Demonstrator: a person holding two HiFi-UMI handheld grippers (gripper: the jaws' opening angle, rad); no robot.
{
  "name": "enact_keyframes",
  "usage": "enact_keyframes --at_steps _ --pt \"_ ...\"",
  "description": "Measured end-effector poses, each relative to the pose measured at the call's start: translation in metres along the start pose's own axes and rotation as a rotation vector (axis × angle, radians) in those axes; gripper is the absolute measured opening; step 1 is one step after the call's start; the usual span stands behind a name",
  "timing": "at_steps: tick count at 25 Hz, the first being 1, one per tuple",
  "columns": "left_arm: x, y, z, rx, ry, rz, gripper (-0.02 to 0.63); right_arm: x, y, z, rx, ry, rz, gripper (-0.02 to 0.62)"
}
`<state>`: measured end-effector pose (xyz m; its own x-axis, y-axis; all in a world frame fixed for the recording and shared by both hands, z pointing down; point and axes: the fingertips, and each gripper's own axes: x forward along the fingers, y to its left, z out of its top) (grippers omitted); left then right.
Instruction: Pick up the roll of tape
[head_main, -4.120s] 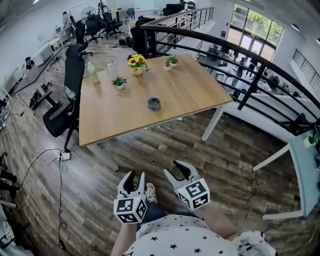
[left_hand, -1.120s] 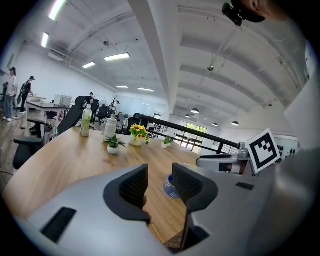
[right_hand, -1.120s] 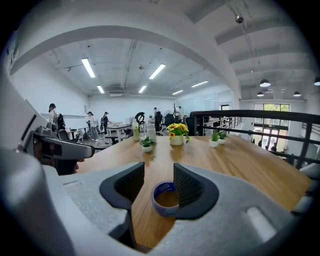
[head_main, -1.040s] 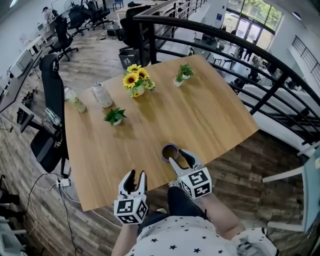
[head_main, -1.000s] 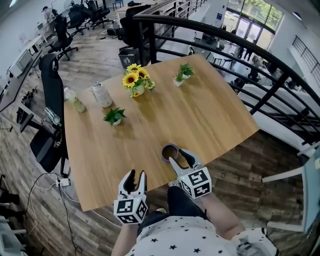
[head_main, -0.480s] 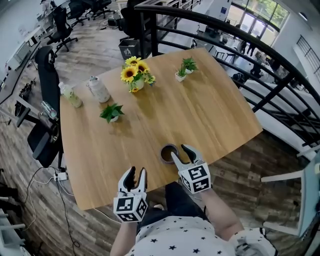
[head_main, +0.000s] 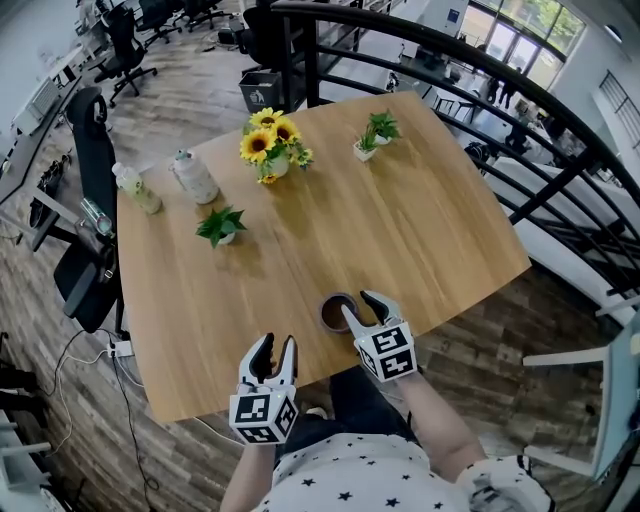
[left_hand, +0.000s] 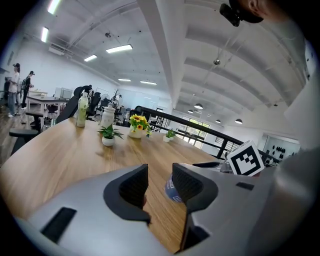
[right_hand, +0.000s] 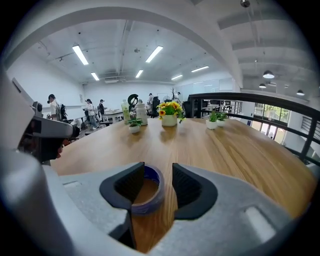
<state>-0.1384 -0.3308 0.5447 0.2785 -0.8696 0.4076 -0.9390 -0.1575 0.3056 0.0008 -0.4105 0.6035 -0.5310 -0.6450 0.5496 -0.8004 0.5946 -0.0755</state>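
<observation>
Fingers of the right gripper stand apart around the near side of the blue roll of tape with a brown core. It lies flat on the light wooden table, close to the near edge. In the right gripper view the roll's right wall shows in the gap, while the left finger covers its other side; I cannot tell whether either finger touches it.

The left gripper hovers over the table's near edge, just left of the roll. Its jaws are parted with nothing between them, and only a sliver of the roll peeks past its right jaw.

Far across the table, well apart from the roll, stand a vase of sunflowers, two small potted plants, a white bottle and a greenish bottle. A black office chair sits at the table's left and a black railing runs behind it.
</observation>
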Motion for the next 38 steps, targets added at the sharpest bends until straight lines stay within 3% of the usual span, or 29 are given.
enact_keyframes --at_steps 17,26,32,38 --pt "0.013 0.006 0.002 0.001 0.010 0.005 0.147 0.035 -0.011 -0.025 -0.036 0.119 0.002 0.144" --pt "0.013 0.009 0.002 0.001 0.010 0.004 0.147 0.041 -0.010 -0.026 -0.039 0.133 0.001 0.140" --pt "0.007 0.008 0.001 0.004 0.009 0.005 0.147 0.041 -0.004 -0.027 -0.053 0.139 0.019 0.078" --pt "-0.001 0.005 0.001 0.008 0.005 -0.002 0.146 0.041 -0.007 -0.028 -0.035 0.146 -0.008 0.074"
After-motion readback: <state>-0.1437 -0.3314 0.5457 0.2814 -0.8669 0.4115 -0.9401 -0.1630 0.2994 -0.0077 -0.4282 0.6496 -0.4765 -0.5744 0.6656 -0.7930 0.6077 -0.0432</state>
